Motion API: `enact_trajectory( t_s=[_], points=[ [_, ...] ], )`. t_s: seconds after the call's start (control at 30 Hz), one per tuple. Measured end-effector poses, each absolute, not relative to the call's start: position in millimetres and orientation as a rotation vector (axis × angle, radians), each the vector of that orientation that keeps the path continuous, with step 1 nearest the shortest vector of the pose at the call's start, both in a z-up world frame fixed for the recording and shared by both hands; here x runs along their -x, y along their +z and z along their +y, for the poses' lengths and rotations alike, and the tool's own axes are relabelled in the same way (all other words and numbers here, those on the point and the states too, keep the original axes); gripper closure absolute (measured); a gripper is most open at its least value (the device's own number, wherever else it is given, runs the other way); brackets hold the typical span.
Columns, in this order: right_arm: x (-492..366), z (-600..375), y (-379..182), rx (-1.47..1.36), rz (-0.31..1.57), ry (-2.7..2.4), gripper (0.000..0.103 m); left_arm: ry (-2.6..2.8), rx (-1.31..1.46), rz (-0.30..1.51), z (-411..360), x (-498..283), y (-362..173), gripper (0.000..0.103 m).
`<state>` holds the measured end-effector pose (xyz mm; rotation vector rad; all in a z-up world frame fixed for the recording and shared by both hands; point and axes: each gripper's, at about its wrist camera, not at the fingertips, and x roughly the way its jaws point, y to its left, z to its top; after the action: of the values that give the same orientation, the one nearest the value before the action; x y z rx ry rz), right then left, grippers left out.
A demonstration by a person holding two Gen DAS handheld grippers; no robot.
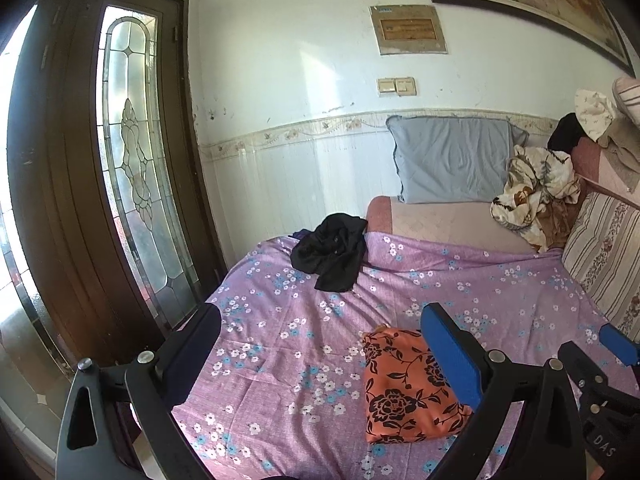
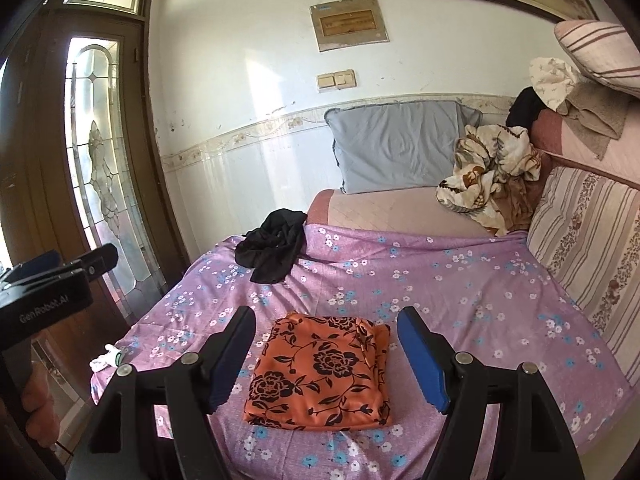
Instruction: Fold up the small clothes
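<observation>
In the left wrist view, the left gripper (image 1: pixel 320 344) hangs above the purple sheet (image 1: pixel 280 320), jaws wide apart and empty; the folded orange cloth (image 1: pixel 404 392) lies below its right finger, and the black garment (image 1: pixel 332 256) sits crumpled near the sheet's far edge. In the right wrist view, the right gripper (image 2: pixel 326 354) is spread wide with nothing held, the orange cloth (image 2: pixel 320 372) lying flat beyond its fingers, long axis running away from the camera. The black garment (image 2: pixel 274 246) looks next: best pinched at two edges and spread flat first.
</observation>
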<state>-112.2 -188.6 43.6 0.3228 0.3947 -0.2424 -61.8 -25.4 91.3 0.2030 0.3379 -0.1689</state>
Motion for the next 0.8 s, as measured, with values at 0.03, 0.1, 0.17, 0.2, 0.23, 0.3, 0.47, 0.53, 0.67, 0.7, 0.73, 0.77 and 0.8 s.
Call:
enact_trajectory(
  t_s=[0.03,0.1,0.17,0.2,0.23,0.3,0.47,0.53,0.67,0.7,0.73,0.77,0.8],
  points=[
    [112.7,-187.2,44.6,-0.321,0.392,-0.240,0.026,-0.168,-0.202,0.334,-23.8,63.9,93.1,0.003],
    [114.3,-184.1,46.2,-0.320,0.388,-0.237,0.026,-0.162,-0.199,0.325,-20.4,67.5,96.2,0.003],
    [114.6,-181.7,47.4,-0.320,0.386,-0.233,0.026,-0.156,-0.197,0.317,-15.6,71.3,99.6,0.003],
    [114.2,-180.4,47.8,-0.319,0.387,-0.232,0.026,-0.153,-0.197,0.315,-14.3,72.5,100.9,0.003],
    [113.9,-179.3,48.0,-0.319,0.389,-0.228,0.026,-0.149,-0.197,0.312,-11.9,74.7,102.8,0.003],
    [114.1,-176.1,49.3,-0.318,0.392,-0.214,0.026,-0.141,-0.203,0.307,-9.2,77.6,106.4,0.003],
    [118.3,-173.7,58.0,-0.308,0.341,-0.219,0.026,-0.105,-0.220,0.296,3.6,89.8,118.2,0.003],
    [117.8,-176.4,64.8,-0.321,0.320,-0.223,0.026,-0.094,-0.208,0.283,9.6,95.6,122.7,0.003],
    [122.0,-178.2,79.1,-0.337,0.275,-0.218,0.026,-0.091,-0.197,0.265,17.9,105.3,132.6,0.003],
    [124.9,-177.1,82.6,-0.328,0.261,-0.223,0.026,-0.095,-0.194,0.261,19.0,108.1,135.7,0.003],
    [127.4,-176.2,85.5,-0.318,0.249,-0.229,0.026,-0.101,-0.190,0.256,19.4,111.0,139.1,0.003],
    [130.6,-175.6,88.5,-0.305,0.236,-0.236,0.026,-0.111,-0.187,0.249,19.7,115.4,143.3,0.003],
    [133.8,-175.6,91.8,-0.295,0.223,-0.243,0.026,-0.118,-0.185,0.243,19.4,118.2,146.2,0.003]
  ],
)
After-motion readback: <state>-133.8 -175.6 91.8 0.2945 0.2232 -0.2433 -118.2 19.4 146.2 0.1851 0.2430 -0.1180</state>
